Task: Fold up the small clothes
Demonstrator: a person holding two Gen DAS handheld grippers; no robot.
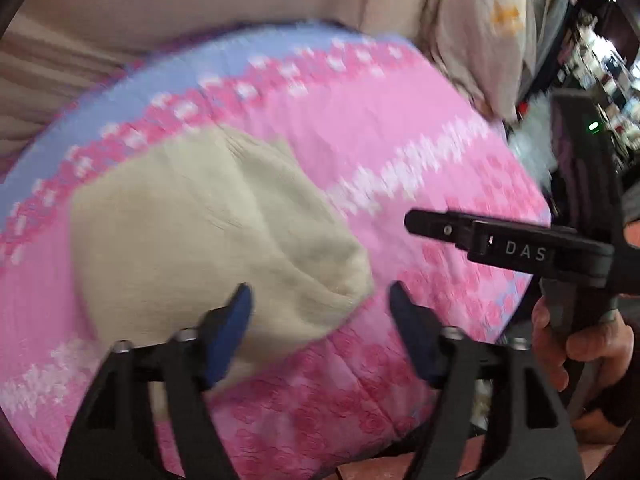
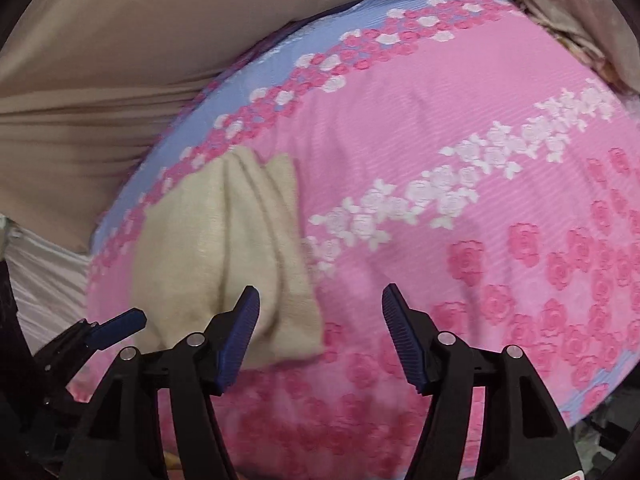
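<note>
A cream knit garment (image 1: 208,236) lies folded on the pink floral blanket (image 1: 400,152). My left gripper (image 1: 320,300) is open and empty, hovering just above the garment's near right corner. My right gripper (image 2: 320,304) is open and empty, to the right of the garment (image 2: 224,248), over bare blanket (image 2: 460,128). The right gripper also shows from the side in the left wrist view (image 1: 412,222), held by a hand at the right. The left gripper's fingertip (image 2: 120,326) shows at the lower left of the right wrist view.
The blanket has a blue border (image 1: 160,80) at the far edge. Beige sheet (image 2: 100,80) lies beyond it. A patterned pillow (image 1: 488,40) stands at the far right. Cluttered shelves (image 1: 600,72) are past the bed's right edge.
</note>
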